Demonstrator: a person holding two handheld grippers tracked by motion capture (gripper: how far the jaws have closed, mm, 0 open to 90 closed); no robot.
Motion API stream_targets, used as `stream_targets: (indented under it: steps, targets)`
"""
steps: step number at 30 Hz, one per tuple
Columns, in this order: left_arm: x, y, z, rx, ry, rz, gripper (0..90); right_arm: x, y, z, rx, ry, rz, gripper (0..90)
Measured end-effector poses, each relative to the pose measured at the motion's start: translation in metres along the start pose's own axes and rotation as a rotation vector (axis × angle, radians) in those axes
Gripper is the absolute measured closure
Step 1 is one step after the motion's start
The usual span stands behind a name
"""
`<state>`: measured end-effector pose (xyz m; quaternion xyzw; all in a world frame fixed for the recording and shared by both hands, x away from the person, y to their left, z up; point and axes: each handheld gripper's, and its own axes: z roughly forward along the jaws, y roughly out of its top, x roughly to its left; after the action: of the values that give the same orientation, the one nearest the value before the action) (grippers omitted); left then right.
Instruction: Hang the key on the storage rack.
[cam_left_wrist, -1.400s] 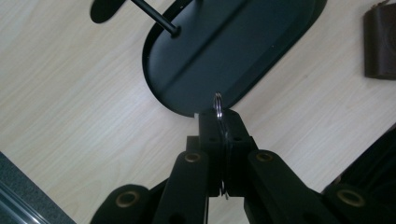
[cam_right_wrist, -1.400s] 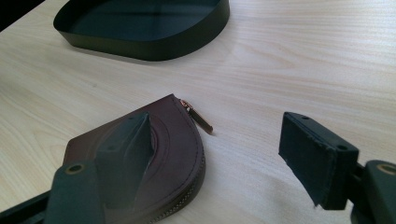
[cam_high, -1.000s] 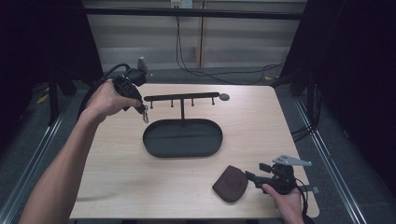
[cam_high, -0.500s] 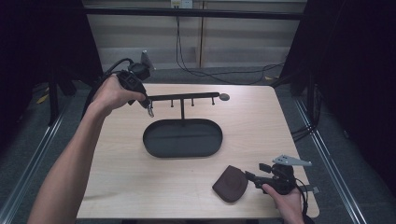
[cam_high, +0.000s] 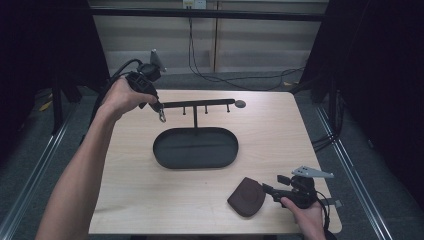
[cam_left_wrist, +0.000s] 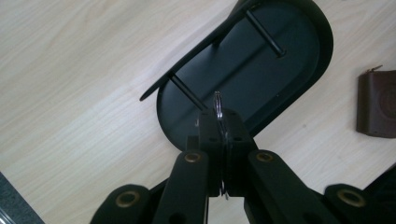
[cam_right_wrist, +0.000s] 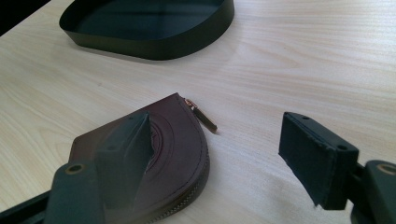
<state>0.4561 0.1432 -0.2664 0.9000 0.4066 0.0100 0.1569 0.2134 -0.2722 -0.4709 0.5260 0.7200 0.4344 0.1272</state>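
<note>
At the near edge of the desk (cam_high: 150, 200) the right tool (cam_high: 270, 191) rests with its jaws spread, one jaw over the brown zip pouch (cam_high: 247, 196) that lies flat there, not squeezing it. Beyond sits the black oval tray (cam_high: 195, 148) with its pegged hanger bar (cam_high: 200, 104). Farthest, the left tool (cam_high: 159, 111) hangs at the bar's left end, jaws pressed together on a metal key ring (cam_left_wrist: 218, 105).

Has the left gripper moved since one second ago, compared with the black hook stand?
Yes. The left gripper, shut on a key ring, has shifted right, closer to the left end of the hook stand.
</note>
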Motion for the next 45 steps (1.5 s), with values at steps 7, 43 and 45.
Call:
stream_targets:
  steps: [7,43,45]
  targets:
    - [0.001,0.004,0.001,-0.005,0.028,-0.015,89.2,0.000,0.000,0.000,-0.001,0.001,-0.001,25.4]
    - [0.019,-0.031,-0.001,-0.066,0.074,-0.074,66.4,0.000,0.000,0.001,0.001,0.001,0.002,25.4]
    - [0.021,-0.037,-0.003,-0.073,0.071,-0.065,65.9,0.000,0.000,0.001,0.001,0.000,0.000,25.4]
